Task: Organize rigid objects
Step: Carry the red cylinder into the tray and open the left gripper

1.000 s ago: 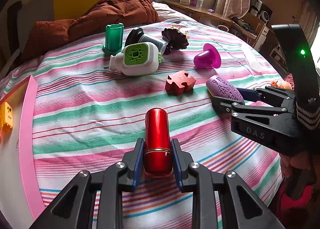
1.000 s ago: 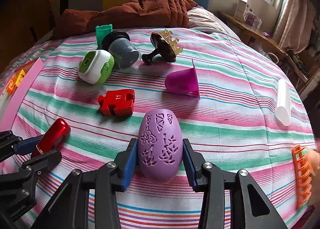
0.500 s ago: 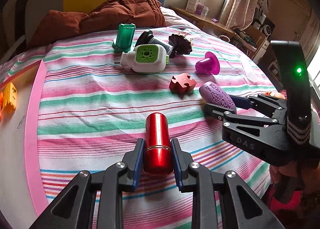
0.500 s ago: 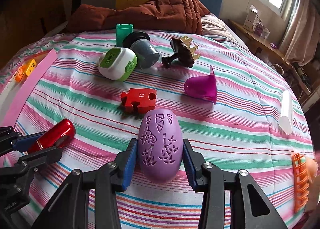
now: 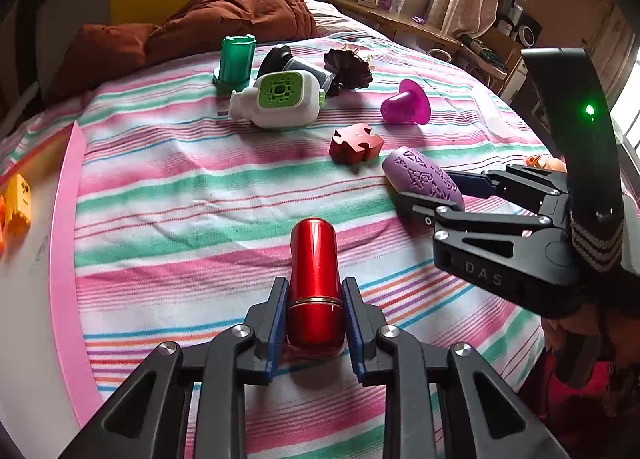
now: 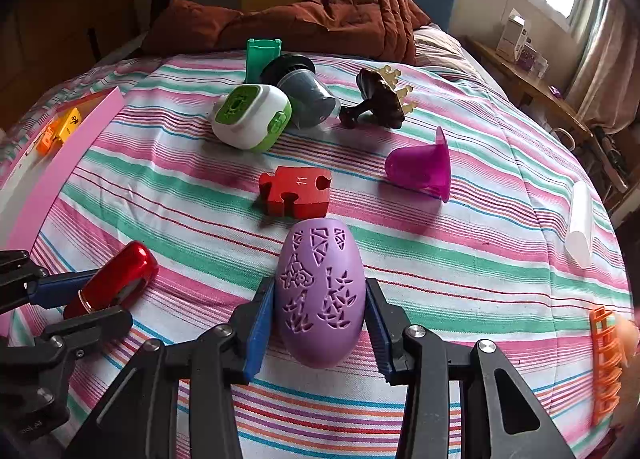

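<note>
My left gripper (image 5: 315, 323) is shut on a shiny red cylinder (image 5: 315, 279), held above the striped bedspread (image 5: 192, 195); it shows at the left of the right wrist view (image 6: 114, 283). My right gripper (image 6: 320, 323) is shut on a purple patterned egg-shaped shell (image 6: 320, 291), also seen in the left wrist view (image 5: 424, 179). On the bed lie a red puzzle piece (image 6: 296, 191), a magenta cup (image 6: 422, 169), a white and green device (image 6: 250, 121), a grey cup (image 6: 304, 87), a green holder (image 6: 261, 55) and a dark brown crowned piece (image 6: 378, 99).
A pink-edged box (image 5: 64, 219) at the left holds orange and yellow pieces (image 5: 16, 207). A white tube (image 6: 580, 223) and an orange clip (image 6: 606, 359) lie at the right. A brown blanket (image 6: 320, 15) is heaped at the bed's head.
Both grippers have risen and drawn back a little with their objects held; the bed objects now sit lower and farther in view. Nothing was let go.
</note>
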Demonstrator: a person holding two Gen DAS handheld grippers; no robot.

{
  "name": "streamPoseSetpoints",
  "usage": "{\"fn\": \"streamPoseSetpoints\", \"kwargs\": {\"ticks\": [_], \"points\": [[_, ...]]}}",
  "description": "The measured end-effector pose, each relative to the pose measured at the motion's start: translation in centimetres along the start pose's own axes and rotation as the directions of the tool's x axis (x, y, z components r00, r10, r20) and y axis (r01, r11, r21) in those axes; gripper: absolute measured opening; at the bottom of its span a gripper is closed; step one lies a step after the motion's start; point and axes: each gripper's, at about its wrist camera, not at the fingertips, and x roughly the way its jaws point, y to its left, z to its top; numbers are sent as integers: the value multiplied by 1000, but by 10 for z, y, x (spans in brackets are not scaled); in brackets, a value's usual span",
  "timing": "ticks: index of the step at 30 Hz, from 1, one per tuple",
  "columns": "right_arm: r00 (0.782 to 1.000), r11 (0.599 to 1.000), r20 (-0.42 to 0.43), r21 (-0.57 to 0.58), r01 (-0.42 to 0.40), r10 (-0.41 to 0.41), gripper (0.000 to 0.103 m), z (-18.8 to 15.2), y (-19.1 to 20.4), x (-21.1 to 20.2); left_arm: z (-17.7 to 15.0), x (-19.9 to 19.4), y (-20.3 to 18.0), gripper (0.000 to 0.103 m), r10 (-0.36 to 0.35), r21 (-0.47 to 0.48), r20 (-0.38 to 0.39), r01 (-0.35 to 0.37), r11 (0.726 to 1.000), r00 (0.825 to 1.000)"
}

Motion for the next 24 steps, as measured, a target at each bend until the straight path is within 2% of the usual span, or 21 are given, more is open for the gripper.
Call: {"fn": "streamPoseSetpoints", "kwargs": {"ticks": [4, 6, 9, 17, 24], "points": [[1000, 1000, 0, 1, -6, 6, 44, 0, -1, 1, 15, 11, -7, 30, 22, 19, -49, -21, 1000, 999], [1000, 1000, 0, 3, -8, 8, 44, 0, -1, 1, 19, 14, -10, 25, 33, 40, -58, -31, 999, 998], [1000, 1000, 1, -2, -9, 9, 44, 0, -1, 1, 17, 11, -9, 25, -4, 26, -52, 5, 1000, 999], [1000, 1000, 9, 9, -13, 13, 44, 0, -3, 1, 11, -24, 15, 25, -62, -85, 43, 65, 994, 997], [1000, 999, 5, 30, -29, 28, 44, 0, -5, 2, 15, -57, 53, 25, -64, -168, 122, 84, 982, 990]]}}
